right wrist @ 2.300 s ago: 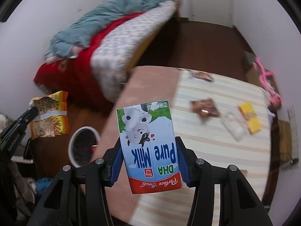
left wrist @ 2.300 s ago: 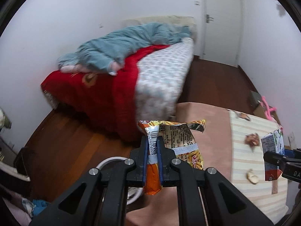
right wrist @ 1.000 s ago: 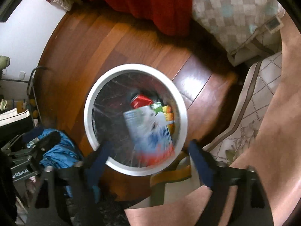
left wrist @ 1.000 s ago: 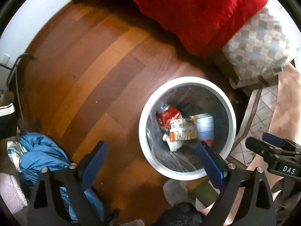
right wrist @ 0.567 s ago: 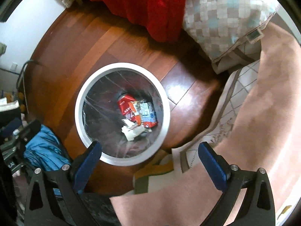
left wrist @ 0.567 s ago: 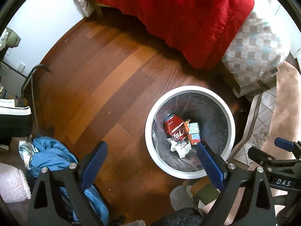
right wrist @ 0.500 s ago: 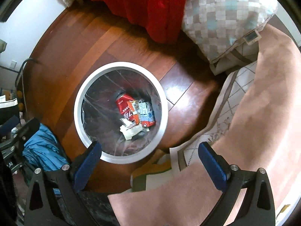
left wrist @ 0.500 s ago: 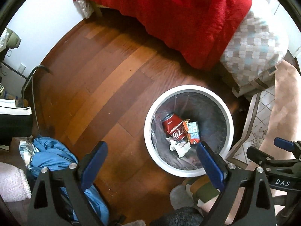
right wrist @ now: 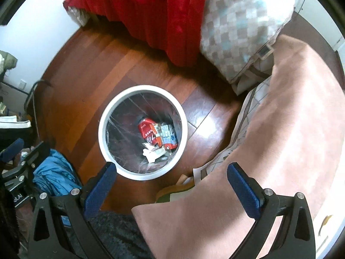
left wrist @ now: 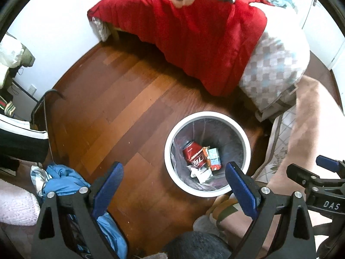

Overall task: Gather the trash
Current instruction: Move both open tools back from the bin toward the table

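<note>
A white round trash bin (left wrist: 170, 161) (right wrist: 103, 116) with a clear liner stands on the wooden floor. Inside lie a red can (left wrist: 193, 154) (right wrist: 147, 130), the milk carton (left wrist: 214, 158) (right wrist: 170, 138), a snack bag and crumpled white paper (left wrist: 200, 173) (right wrist: 151, 153). My left gripper (left wrist: 174, 172) is open and empty, well above the bin's near-left side. My right gripper (right wrist: 171, 172) is open and empty too, high above the bin's near edge and the table's corner. The right gripper (left wrist: 317, 172) also shows at the right edge of the left wrist view.
A bed with a red blanket (left wrist: 194, 32) and a checked cover (right wrist: 237, 28) stands beyond the bin. A table under a pink cloth (right wrist: 280, 129) fills the right. Blue clothing (left wrist: 62, 181) lies on the floor at left, a slippered foot (left wrist: 224, 209) near the bin.
Both grippers let go of the snack bag and the milk carton, which now lie in the bin. Both have since risen and tilted up; the bin looks smaller and more bed shows.
</note>
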A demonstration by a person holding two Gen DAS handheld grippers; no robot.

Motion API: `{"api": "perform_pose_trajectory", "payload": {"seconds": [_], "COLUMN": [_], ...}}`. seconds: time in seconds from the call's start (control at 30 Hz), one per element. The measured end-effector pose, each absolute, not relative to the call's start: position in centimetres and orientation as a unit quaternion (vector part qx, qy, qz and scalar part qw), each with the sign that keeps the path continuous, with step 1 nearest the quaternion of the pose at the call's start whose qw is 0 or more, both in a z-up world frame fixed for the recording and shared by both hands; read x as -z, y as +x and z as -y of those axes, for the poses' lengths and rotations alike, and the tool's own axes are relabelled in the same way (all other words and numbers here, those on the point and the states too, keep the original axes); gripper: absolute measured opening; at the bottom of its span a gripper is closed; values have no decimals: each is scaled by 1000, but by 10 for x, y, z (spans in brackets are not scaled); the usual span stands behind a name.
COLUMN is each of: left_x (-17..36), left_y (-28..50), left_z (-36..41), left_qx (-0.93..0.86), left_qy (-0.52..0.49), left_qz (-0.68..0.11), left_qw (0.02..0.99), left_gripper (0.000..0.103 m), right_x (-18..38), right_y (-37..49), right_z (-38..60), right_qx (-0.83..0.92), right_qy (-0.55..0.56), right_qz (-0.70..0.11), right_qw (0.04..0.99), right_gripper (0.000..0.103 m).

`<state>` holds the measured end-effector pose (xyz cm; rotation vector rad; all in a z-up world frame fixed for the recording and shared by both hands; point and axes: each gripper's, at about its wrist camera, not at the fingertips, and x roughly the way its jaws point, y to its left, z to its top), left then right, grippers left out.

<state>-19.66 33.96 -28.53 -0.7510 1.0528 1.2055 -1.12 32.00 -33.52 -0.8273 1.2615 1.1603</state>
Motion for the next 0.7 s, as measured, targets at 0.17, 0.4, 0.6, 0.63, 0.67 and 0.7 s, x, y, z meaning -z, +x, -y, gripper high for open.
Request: {"api": "perform_pose_trajectory", "payload": {"seconds": [0.17,0.4,0.6,0.63,0.67,0.7], "left_x": [244,185,184,190,194,202], "left_y": [-192,-161,-76,-55,-42,-19], "left_z": [-317,-275,-237,-230,-225,-217], "left_qx": [-541,-553,-507,-490,-480,-463], "left_qy": [-303,-262,-257,-264,-267,-271], "left_qz": [-438,-392,-393,-400,-406,-416], "left_qw": [651,688,723,728,730,734], "left_gripper": [96,96,96,96,96,96], "right_x": [287,212,178,176,176,176], "right_y": [-5,23,83,95,114,127], "right_z": [-290,-226,-158,-147,-130,-120], "right_qx": [-519,-552,-528,-518,-502,-492], "right_qy": [-309,-206,-164,-162,-161,-160], "right_qz": [-524,-505,-503,-504,-505,-507], "right_qw": [600,631,665,672,683,690], "right_gripper": [103,103,103,103,103,103]}}
